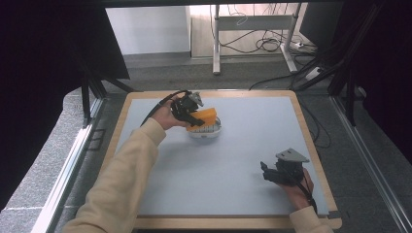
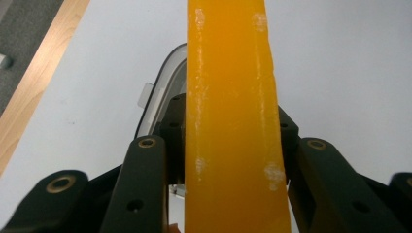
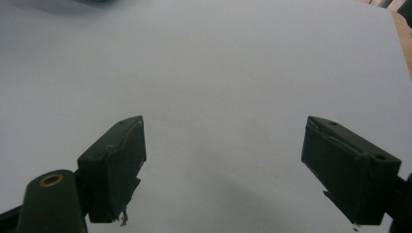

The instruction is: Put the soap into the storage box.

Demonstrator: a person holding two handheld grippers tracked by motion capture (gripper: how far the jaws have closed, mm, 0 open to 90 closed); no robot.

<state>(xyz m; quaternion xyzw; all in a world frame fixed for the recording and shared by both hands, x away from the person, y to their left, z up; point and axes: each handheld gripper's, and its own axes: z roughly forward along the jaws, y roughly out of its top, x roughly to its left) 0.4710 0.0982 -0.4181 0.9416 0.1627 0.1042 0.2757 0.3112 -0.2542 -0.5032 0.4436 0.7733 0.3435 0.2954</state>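
My left gripper (image 1: 193, 115) is shut on an orange block (image 1: 207, 116), which it holds just over a white round dish (image 1: 205, 132) at the table's far middle. In the left gripper view the orange block (image 2: 232, 97) runs up between the two black jaws. Both pads press its sides, and the dish's pale rim (image 2: 158, 87) curves out behind it on the left. My right gripper (image 1: 266, 173) rests near the table's front right corner. Its jaws (image 3: 223, 160) stand wide apart, open, with nothing between them.
The pale grey tabletop (image 1: 243, 145) has a wooden edge (image 1: 311, 141) all around. Beyond the far edge lie a desk frame (image 1: 252, 29) and loose cables on the floor. Dark curtains hang at both sides.
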